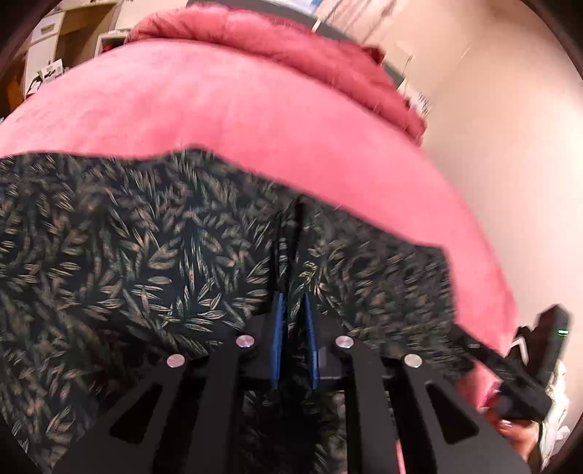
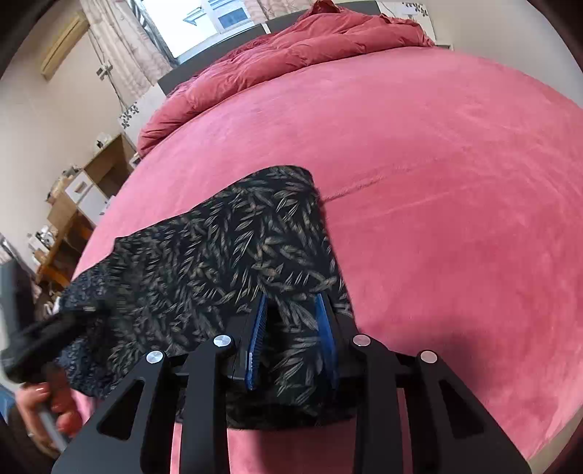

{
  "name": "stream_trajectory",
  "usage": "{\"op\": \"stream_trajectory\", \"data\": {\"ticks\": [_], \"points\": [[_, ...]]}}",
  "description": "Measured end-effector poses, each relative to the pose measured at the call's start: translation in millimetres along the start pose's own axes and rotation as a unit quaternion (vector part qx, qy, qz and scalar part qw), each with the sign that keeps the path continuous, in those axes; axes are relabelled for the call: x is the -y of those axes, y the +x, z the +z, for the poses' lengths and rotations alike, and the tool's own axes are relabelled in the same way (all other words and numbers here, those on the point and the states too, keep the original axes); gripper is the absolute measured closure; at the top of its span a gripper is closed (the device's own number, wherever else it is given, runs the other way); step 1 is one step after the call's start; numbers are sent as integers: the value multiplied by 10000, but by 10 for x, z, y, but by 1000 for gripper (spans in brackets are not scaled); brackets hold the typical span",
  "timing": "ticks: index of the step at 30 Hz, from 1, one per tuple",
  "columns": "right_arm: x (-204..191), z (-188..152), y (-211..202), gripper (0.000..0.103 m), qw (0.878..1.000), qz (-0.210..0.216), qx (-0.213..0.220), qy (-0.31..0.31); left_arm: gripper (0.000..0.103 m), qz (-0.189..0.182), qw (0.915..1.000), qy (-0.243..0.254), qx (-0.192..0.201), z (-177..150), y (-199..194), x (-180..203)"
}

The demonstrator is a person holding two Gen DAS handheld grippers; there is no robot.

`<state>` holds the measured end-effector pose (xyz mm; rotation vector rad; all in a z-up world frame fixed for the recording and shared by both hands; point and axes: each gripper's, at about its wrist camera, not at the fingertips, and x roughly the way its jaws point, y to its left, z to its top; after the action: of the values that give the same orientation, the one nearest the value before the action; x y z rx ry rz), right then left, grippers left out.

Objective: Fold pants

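Dark pants [image 1: 145,255] with a tan leaf print lie spread across a pink bed cover [image 1: 218,109]. My left gripper [image 1: 291,251] is shut on a fold of the pants, its blue pads almost together with cloth pinched between them. In the right wrist view the same pants [image 2: 218,255] run off to the left. My right gripper [image 2: 293,302] holds their near edge, with a thick bunch of cloth pressed between its blue pads. The right gripper's body [image 1: 528,364] shows at the lower right of the left wrist view, held by a hand.
A crumpled red duvet [image 2: 291,54] lies at the head of the bed. Wooden shelves [image 2: 91,182] and a curtained window [image 2: 204,22] stand on the left. The pink cover [image 2: 455,200] stretches flat to the right. A hand [image 2: 36,401] holds the left gripper's handle.
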<state>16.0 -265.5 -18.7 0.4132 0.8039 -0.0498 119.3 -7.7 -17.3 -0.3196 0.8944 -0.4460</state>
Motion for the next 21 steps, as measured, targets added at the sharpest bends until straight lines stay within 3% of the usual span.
{"op": "stream_trajectory", "data": {"ticks": [2,3,5,7,10,11,14,17,21], "points": [[-1,-2,50,75,10000,-20,-23,-15,96,49,9999,-30,101,-44,-80,-28],[-15,-7,74,75,9999,-68,-37,-68,102,209,9997,-24,128,-94,-58,-63],[-46,-13,111,75,9996,-180,-41,-191,103,607,9981,-25,51,-148,40,-175],[-55,-10,113,75,9998,-136,-18,-161,103,403,9984,-379,-136,-253,140,-399],[25,4,-52,75,9996,163,221,119,102,198,9978,-626,67,-302,20,-491],[41,16,-121,75,9989,227,367,153,99,251,9978,-601,133,-312,-29,-485],[-21,140,-261,75,9972,272,694,-54,66,422,9977,-203,489,-379,-255,-343],[-208,343,-123,75,9962,-87,494,-713,61,591,9955,382,634,-320,-282,-97],[-333,567,252,75,9924,-347,70,-1177,60,883,9894,1092,357,-343,-119,139]]}}
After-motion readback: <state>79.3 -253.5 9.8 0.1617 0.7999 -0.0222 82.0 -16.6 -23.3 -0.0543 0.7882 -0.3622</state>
